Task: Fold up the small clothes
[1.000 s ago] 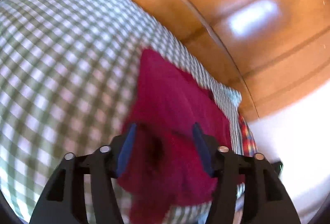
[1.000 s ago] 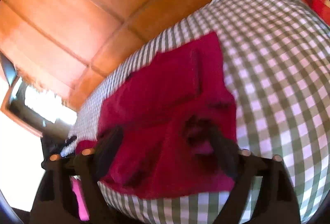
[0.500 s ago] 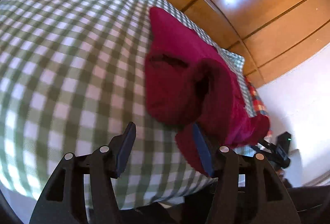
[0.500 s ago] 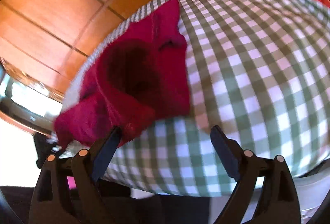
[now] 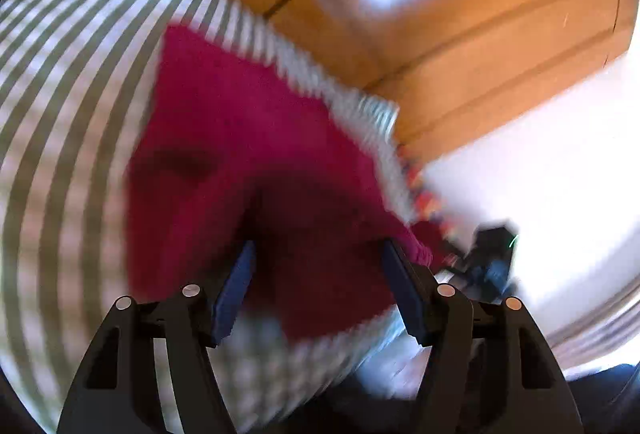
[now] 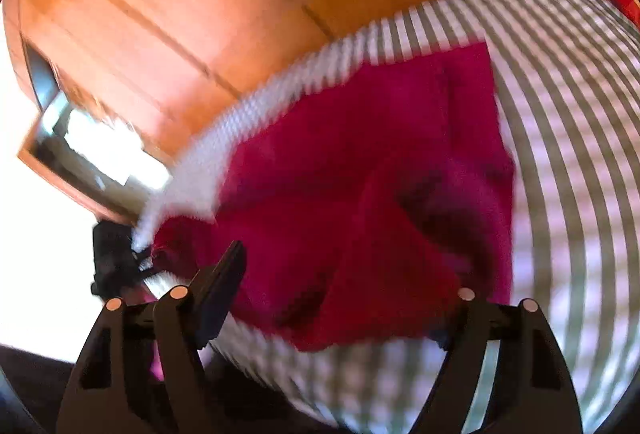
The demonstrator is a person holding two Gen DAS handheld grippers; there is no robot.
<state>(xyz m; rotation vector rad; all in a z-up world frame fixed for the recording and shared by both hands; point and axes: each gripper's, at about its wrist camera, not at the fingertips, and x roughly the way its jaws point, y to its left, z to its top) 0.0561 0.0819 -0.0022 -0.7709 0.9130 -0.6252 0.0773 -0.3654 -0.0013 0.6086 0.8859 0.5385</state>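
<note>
Under both your grippers spreads a soft bed cover (image 5: 68,122) in green-and-white gingham, its checks smeared into stripes by motion blur. Behind it rise glossy wooden panels (image 6: 168,18) with straight grooves. On the cover, near its edge, lies the crimson garment (image 5: 240,138), a fuzzy, fleecy-looking piece, roughly rectangular with a rumpled fold at the near end; what kind of clothing it is you can't tell through the blur. Your left gripper (image 5: 316,286) is opening over that near fold, blue pads clear of it. Your right gripper (image 6: 348,298) stands wide, closing, the cloth between its jaws unpinched.
</note>
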